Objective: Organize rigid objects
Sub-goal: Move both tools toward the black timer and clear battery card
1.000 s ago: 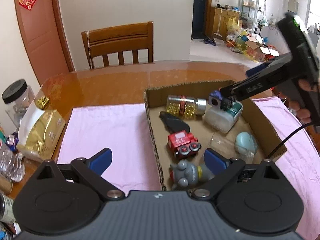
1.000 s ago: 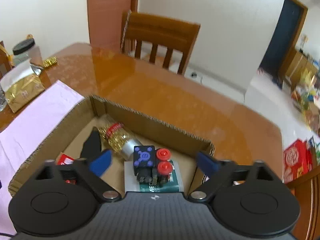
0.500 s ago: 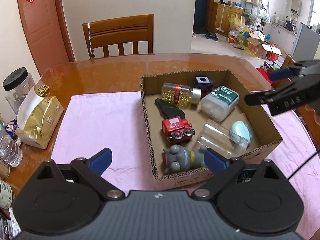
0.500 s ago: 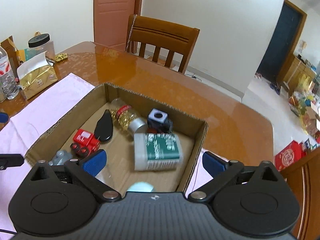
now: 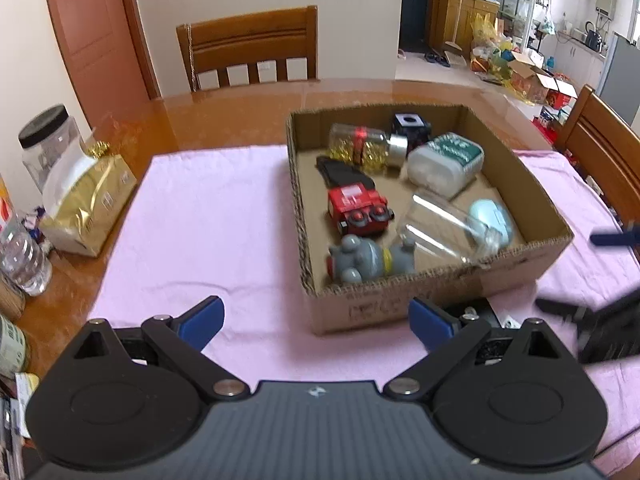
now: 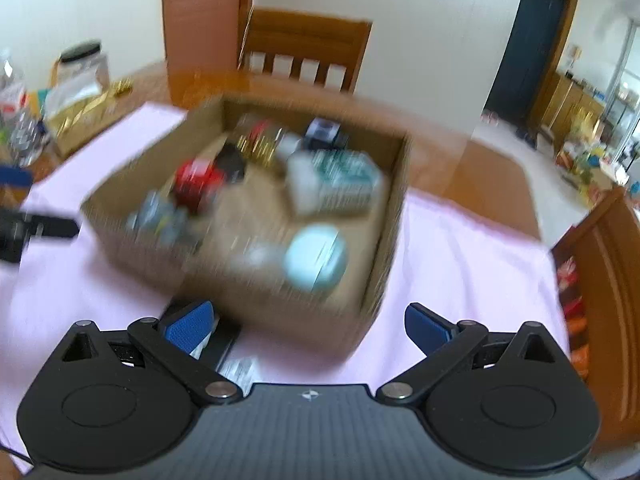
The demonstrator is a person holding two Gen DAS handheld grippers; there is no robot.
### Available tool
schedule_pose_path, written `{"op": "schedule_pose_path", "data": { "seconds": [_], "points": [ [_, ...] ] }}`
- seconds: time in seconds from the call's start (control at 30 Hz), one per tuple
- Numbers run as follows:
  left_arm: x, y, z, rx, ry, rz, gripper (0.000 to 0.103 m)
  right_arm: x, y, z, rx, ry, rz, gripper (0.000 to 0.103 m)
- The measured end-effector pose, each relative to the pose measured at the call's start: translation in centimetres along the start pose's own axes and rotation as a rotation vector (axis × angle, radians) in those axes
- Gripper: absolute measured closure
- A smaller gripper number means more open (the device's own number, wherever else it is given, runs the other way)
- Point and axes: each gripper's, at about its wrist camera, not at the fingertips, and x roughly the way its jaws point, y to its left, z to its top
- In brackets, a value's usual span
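Note:
A cardboard box [image 5: 440, 304] sits on a pink cloth [image 5: 208, 216]. It holds a dark cube [image 5: 410, 124], a gold-filled bottle [image 5: 360, 146], a white tub with a green label [image 5: 444, 162], a red toy train [image 5: 356, 206], a grey toy [image 5: 366, 260], a clear cup [image 5: 440, 228] and a pale blue case [image 5: 490, 216]. My left gripper [image 5: 316, 320] is open and empty, in front of the box. My right gripper [image 6: 310, 326] is open and empty, near the box's front right; its view is blurred. It also shows in the left wrist view [image 5: 592, 276].
A gold bag [image 5: 88, 204], a black-lidded jar [image 5: 44, 140] and a water bottle [image 5: 22, 260] stand at the table's left edge. Wooden chairs stand behind the table [image 5: 248, 52] and at the right [image 5: 604, 148]. A dark flat object [image 6: 218, 344] lies under the box's front.
My right gripper let go of the dark cube in the box's far corner and drew back out of the box toward the front right. My left gripper pulled back.

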Motion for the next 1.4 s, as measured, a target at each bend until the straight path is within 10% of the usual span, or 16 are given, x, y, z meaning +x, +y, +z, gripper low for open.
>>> {"op": "schedule_pose_path", "data": {
  "seconds": [0.27, 0.8, 1.4],
  "points": [
    [1.4, -1.7, -1.6, 0.018, 0.064, -0.042, 0.005, 3.5, 3.3, -5.7, -0.039, 0.146, -0.023, 0.000],
    [5.3, -7.5, -1.8, 0.080, 0.146, -0.154, 0.005, 3.0, -2.1, -8.8, 0.180, 0.154, -0.036, 0.000],
    [9.8, -10.3, -2.1, 0.050, 0.144, -0.064, 0.002, 2.5, -2.1, -9.1, 0.159, 0.124, -0.024, 0.000]
  ]
}}
